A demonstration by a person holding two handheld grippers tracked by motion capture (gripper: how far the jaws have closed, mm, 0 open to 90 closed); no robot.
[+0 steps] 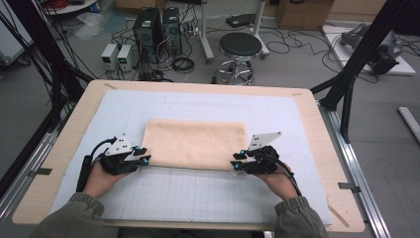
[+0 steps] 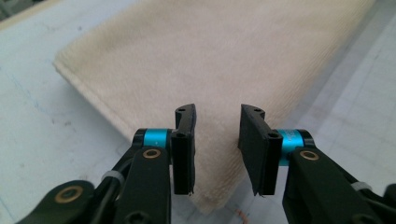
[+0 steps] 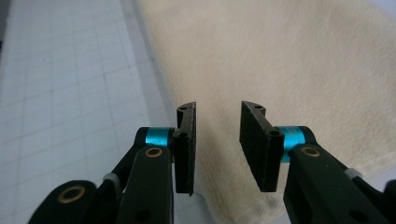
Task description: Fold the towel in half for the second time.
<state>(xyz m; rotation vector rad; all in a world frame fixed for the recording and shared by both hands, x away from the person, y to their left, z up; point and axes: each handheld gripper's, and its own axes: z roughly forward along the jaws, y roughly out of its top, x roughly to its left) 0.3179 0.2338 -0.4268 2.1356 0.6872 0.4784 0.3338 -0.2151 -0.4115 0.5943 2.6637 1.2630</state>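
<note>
The folded towel point(image 1: 194, 143) lies flat on the surface, its long axis running from my left tool point(image 1: 142, 155) to my right tool point(image 1: 236, 161). Each sits at a near corner, jaws partly open, gripping nothing.

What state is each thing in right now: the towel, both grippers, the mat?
Beige towel: folded into a flat rectangle, lying on the mat, not gripped.
Left gripper: jaws open, at the towel's near left corner, nothing clamped.
Right gripper: jaws open, at the towel's near right corner, nothing clamped.
Grid mat: flat on the wooden table.
Round stool: upright on the floor beyond the table.
</note>
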